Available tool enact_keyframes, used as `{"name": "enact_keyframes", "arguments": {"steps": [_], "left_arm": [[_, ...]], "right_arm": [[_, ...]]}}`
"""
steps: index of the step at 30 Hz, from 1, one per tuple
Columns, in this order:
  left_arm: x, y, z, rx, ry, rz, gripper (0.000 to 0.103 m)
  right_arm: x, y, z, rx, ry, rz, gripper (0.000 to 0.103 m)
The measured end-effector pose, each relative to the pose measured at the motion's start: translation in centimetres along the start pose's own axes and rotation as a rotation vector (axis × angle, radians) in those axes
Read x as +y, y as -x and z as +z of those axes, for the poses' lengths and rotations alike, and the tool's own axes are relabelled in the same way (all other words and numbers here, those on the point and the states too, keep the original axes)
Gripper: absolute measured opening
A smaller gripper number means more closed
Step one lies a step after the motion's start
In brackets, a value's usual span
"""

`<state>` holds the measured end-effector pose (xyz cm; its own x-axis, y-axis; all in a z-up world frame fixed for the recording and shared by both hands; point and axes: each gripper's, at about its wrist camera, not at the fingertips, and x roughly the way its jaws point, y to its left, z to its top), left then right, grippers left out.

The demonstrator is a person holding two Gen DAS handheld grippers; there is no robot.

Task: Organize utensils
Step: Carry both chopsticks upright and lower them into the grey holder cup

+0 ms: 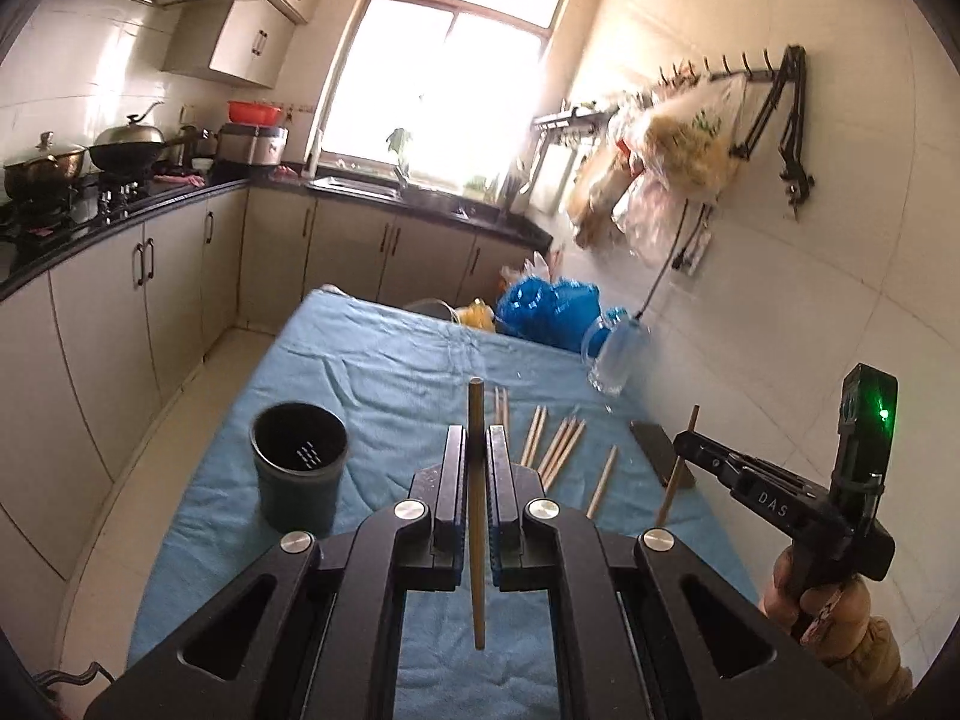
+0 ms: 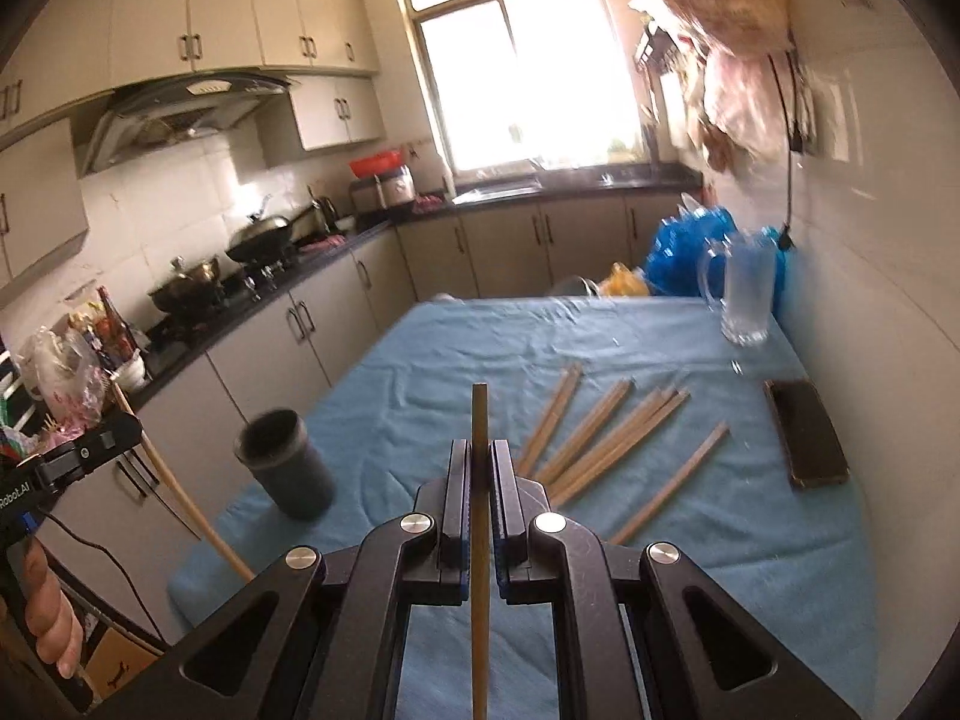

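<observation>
L gripper (image 1: pixel 477 450) clamped on one chopstick (image 1: pixel 477 516) | R gripper (image 2: pixel 480 462) clamped on another chopstick (image 2: pixel 479 540) | dark holder cup (image 1: pixel 298 465) at 10 o'clock on blue cloth (image 1: pixel 372 372) | loose chopsticks (image 2: pixel 606 444) at 1 o'clock | glass mug (image 2: pixel 744 294) farther, 2 o'clock

place: home kitchen | signs: range hood (image 2: pixel 180 114), wok (image 1: pixel 129 147) and pot (image 1: pixel 42 165) on stove, wall cupboards (image 2: pixel 240 12), sink (image 1: pixel 354 186) under window (image 1: pixel 444 72)

The hanging bags (image 2: pixel 729 30) blur against the wall. The holder's (image 1: pixel 298 465) inside is too dark to read. Each clamped chopstick (image 1: pixel 477 516) is partly hidden between its claw's pads.
</observation>
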<state>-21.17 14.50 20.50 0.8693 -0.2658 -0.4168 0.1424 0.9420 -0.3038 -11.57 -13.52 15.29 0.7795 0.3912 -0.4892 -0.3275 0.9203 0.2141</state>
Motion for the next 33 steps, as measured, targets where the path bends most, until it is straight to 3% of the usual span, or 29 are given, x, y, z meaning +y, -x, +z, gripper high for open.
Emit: {"name": "enact_keyframes", "arguments": {"steps": [10,20,27,33], "left_arm": [[3.1,3.1,4.6,-0.103,0.000,0.042,0.005],[6.8,4.3,11.0,-0.214,-0.021,0.163,0.005],[9.7,-1.7,12.6,-0.121,0.002,0.204,0.005],[12.8,-8.3,11.0,0.044,0.084,0.201,0.005]], "right_arm": [[5.2,-1.6,4.4,-0.091,0.045,0.074,0.006],[11.6,-4.7,10.6,-0.208,0.048,0.201,0.006],[15.0,-8.6,12.3,-0.224,0.048,0.235,0.006],[15.2,-14.0,10.9,-0.132,0.038,0.216,0.006]]}}
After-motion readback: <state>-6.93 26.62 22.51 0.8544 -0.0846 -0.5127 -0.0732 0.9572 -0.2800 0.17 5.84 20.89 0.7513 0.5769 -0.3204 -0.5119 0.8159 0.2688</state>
